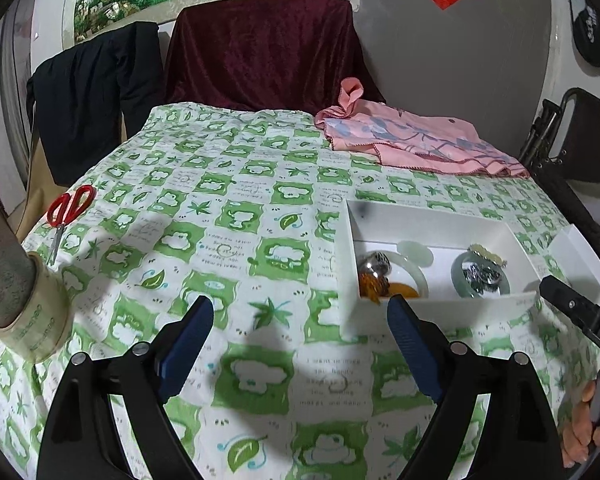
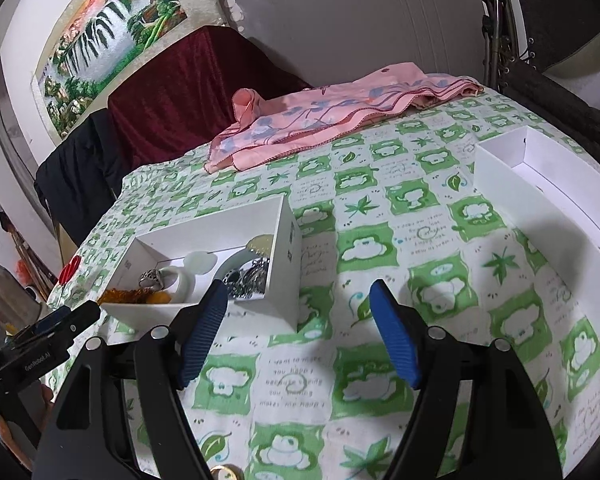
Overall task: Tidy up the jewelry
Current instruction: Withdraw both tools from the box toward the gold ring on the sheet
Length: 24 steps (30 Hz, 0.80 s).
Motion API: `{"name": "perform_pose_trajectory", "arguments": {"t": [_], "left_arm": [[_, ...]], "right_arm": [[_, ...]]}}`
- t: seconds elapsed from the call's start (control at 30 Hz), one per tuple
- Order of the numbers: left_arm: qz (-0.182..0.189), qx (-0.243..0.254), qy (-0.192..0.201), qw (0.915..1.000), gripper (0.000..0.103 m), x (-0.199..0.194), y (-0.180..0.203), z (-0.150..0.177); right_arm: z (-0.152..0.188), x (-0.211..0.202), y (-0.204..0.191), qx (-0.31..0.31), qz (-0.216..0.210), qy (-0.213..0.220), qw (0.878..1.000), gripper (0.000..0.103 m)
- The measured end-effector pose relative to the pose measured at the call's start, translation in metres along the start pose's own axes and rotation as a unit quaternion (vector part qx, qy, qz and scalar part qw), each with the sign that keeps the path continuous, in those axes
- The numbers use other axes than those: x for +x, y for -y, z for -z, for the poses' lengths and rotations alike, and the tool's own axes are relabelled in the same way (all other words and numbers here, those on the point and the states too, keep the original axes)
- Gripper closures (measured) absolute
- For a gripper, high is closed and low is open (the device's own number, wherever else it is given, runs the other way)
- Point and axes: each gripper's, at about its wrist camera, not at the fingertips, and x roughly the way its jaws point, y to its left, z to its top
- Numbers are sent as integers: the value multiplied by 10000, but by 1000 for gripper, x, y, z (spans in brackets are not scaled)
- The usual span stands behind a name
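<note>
my left gripper [image 1: 300, 332] hung over the green-and-white patterned tablecloth [image 1: 228, 216] with its blue pads spread wide and nothing between them, only cloth showing in the gap. its right-hand pad stood just in front of the near wall of the white jewelry box [image 1: 432, 312], without touching it as far as i could tell. my right gripper [image 2: 298, 316] was spread a little less wide, also empty, with its left-hand pad overlapping the near corner of the same box in its own view; whether it touched the card i could not tell.

the jewelry sat heaped inside that open box: a pale jade bangle [image 1: 414, 268], a silver ring [image 1: 374, 264], an amber-coloured piece [image 1: 380, 288] at the near edge, and a greenish bangle [image 1: 480, 280] with a tangle of dark, silvery pieces lying in it. a second white box [image 2: 540, 184], shallow and empty, lay well apart from the first, toward the far right of the right wrist view.

a pink floral cloth [image 1: 412, 136] was bunched at the far side of the table. red-handled scissors [image 1: 70, 208] lay near the left edge, and a roll of clear tape [image 1: 32, 316] sat around a grey post at the left. part of a hand [image 1: 584, 428] showed at the lower right of the left wrist view.
</note>
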Motion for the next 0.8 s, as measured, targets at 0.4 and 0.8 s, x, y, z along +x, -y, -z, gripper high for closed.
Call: {"name": "perform_pose_trajectory", "arguments": {"t": [0.4, 0.8], "left_arm": [[-54, -87, -140, 9998, 16, -10, -6, 16], [-104, 27, -165, 9998, 15, -27, -4, 35]], "right_arm": [[18, -18, 1, 174, -130, -60, 9997, 29], [35, -35, -5, 95, -244, -77, 9996, 29]]}}
